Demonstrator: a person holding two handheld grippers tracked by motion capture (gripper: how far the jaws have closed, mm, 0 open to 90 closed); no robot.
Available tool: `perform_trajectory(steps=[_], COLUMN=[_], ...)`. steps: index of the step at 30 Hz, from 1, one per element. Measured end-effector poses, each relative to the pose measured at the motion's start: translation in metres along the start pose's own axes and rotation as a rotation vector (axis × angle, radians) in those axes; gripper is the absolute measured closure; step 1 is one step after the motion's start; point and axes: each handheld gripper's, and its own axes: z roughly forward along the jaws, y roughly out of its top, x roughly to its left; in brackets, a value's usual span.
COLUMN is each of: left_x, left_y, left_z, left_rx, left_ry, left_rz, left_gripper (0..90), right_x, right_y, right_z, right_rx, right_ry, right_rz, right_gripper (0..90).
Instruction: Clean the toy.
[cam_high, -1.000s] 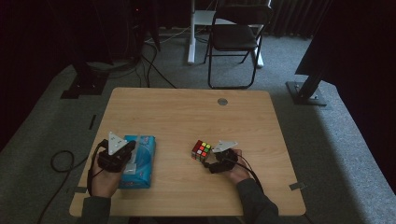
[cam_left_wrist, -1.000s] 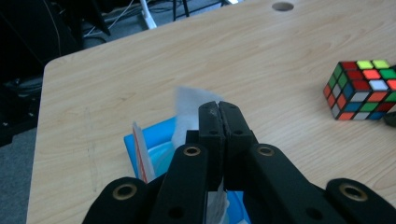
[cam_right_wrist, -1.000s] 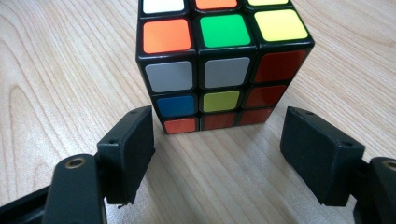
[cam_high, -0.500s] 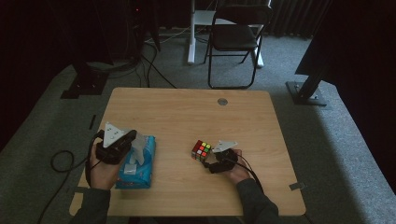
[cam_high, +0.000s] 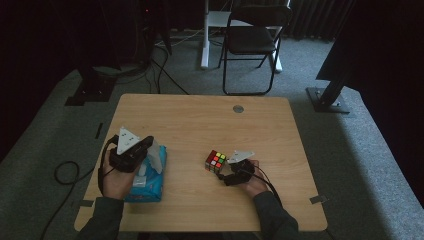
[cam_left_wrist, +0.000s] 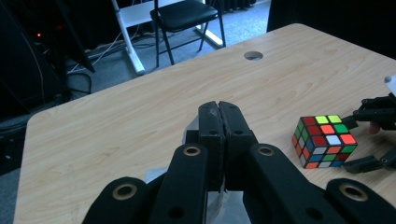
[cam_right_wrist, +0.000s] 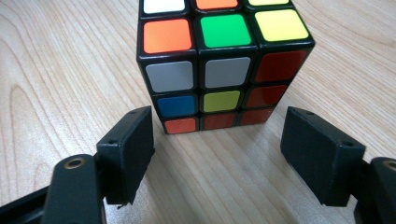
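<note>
Blue plastic catches the eye first: a tissue pack lies at the near left of the wooden surface, and a white tissue stands up out of its top opening. Just above it, the left gripper has its jaws pressed tight together on that tissue, and in the left gripper view a scrap of white shows beneath the closed black jaws. What else is left inside the pack cannot be made out from here.

Across to the near right, the right gripper rests low on the surface with its jaws spread wide and holding nothing. The puzzle cube sits just beyond their tips, flat on the wood; the right gripper view shows a clear gap between each pad and the cube's near face, so nothing touches.

Against the earlier high view, the left hand has lifted: a second ago its gripper lay right down on the pack, and now the tissue has been drawn up and stands proud of the opening. Right hand, right gripper and cube are where they were.

Further off, a round cable hole marks the far edge of the surface, and a dark folding chair stands on the grey floor behind.
</note>
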Motion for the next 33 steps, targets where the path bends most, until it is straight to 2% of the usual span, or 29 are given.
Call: perform_trajectory(steps=[5, 9, 17, 26, 30, 33], left_x=[-0.003, -0.004, -0.009, -0.016, -0.019, -0.021], left_y=[0.004, 0.007, 0.011, 0.015, 0.018, 0.019], left_z=[0.005, 0.007, 0.013, 0.02, 0.023, 0.026], left_rx=[-0.009, -0.012, -0.017, -0.02, -0.022, -0.022], left_ry=[-0.018, -0.029, -0.054, -0.08, -0.091, -0.102], left_rz=[-0.001, 0.0, 0.005, 0.021, 0.026, 0.03], left_gripper=[89.2, 89.2, 89.2, 89.2, 89.2, 89.1], right_x=[0.0, -0.004, 0.0, 0.004, 0.003, 0.002], right_y=[0.0, 0.0, 0.001, 0.005, 0.006, 0.007], right_z=[0.0, -0.001, 0.0, 0.003, 0.003, 0.003], right_rx=[0.0, -0.008, -0.008, -0.023, -0.034, -0.051], right_ry=[0.002, 0.028, -0.005, -0.023, -0.015, -0.011], right_rz=[-0.005, 0.043, 0.011, 0.009, 0.019, 0.027], right_gripper=[24.3, 21.8, 20.7, 20.4, 20.6, 25.0])
